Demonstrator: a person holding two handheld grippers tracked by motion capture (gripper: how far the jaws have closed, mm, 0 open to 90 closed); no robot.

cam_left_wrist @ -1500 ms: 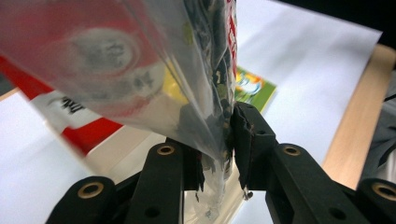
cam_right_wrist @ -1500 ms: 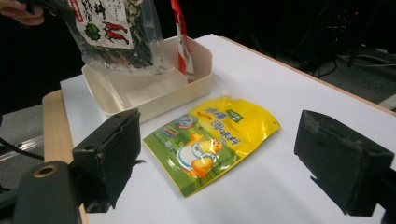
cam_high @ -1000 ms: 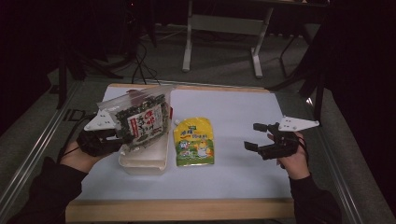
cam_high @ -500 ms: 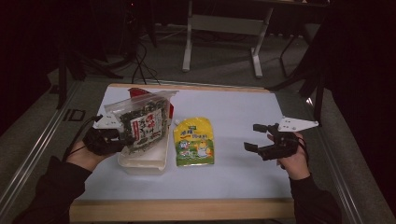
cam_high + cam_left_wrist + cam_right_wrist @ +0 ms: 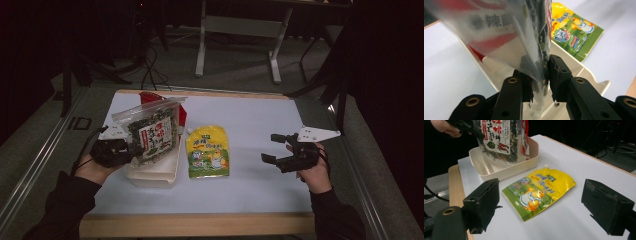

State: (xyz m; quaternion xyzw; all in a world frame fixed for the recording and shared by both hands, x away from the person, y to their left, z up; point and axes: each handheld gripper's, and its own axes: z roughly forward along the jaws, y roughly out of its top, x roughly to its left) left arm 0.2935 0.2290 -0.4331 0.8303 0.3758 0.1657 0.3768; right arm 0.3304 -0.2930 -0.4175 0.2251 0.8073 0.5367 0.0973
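My left gripper (image 5: 121, 149) (image 5: 541, 82) is shut on the edge of a clear snack bag (image 5: 150, 130) (image 5: 506, 32) (image 5: 501, 137) with dark contents and a red-and-white label. The bag stands tilted, its lower end inside a cream tray (image 5: 160, 172) (image 5: 584, 72) (image 5: 499, 173). A yellow and green pouch (image 5: 207, 151) (image 5: 541, 191) (image 5: 574, 32) lies flat on the white table just right of the tray. My right gripper (image 5: 274, 148) (image 5: 544, 210) is open at the table's right, jaws wide apart and aimed at the pouch, holding nothing.
A red packet (image 5: 150, 97) shows behind the snack bag at the tray's far end. The white table top (image 5: 250, 120) has a wooden front edge (image 5: 200, 225). A metal stand (image 5: 240, 30) and cables sit on the floor beyond the table.
The left gripper has lowered the snack bag and tipped it more upright into the tray. The right gripper has stayed where it was.
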